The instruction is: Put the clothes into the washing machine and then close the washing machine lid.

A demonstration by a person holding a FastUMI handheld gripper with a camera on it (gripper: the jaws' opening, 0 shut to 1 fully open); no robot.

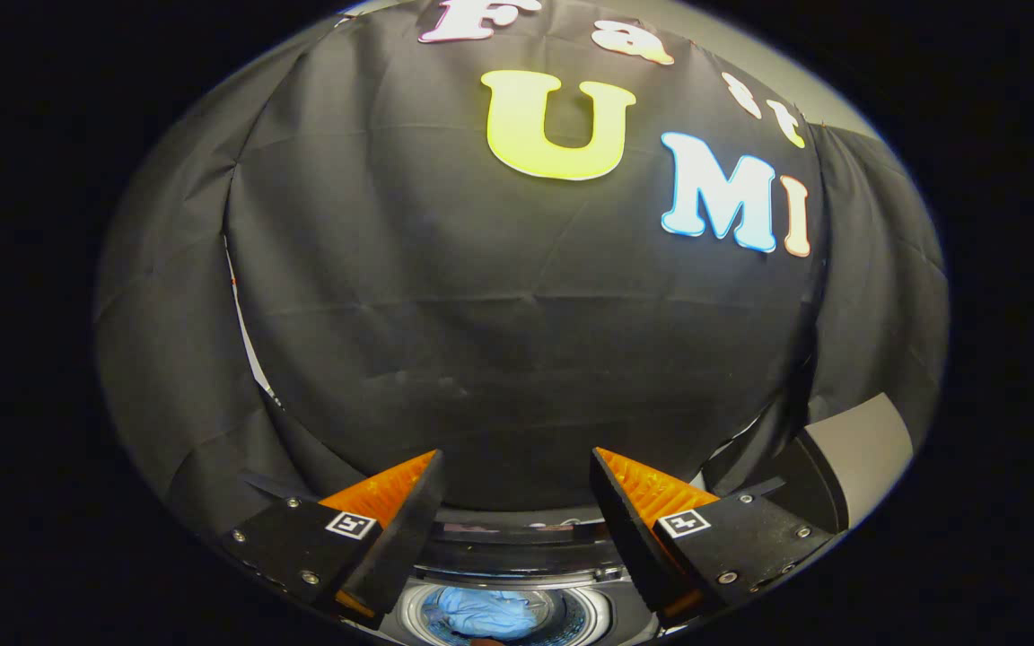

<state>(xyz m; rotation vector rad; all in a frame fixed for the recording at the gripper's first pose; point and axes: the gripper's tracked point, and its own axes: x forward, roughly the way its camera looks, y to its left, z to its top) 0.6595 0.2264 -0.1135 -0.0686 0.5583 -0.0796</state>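
Hand-held gripper open, empty, above washing machine; blue clothes in drum; lid up.

The clothes down in the washing machine drum are light blue, one crumpled bundle with no print on it. The drum wall around them is silvery metal speckled with small dark holes. The washing machine top is dark grey to black and glossy. Its raised lid shows a plain pale grey face. The gripper hangs with its fingers spread apart, each body carrying a small black-and-white square marker.
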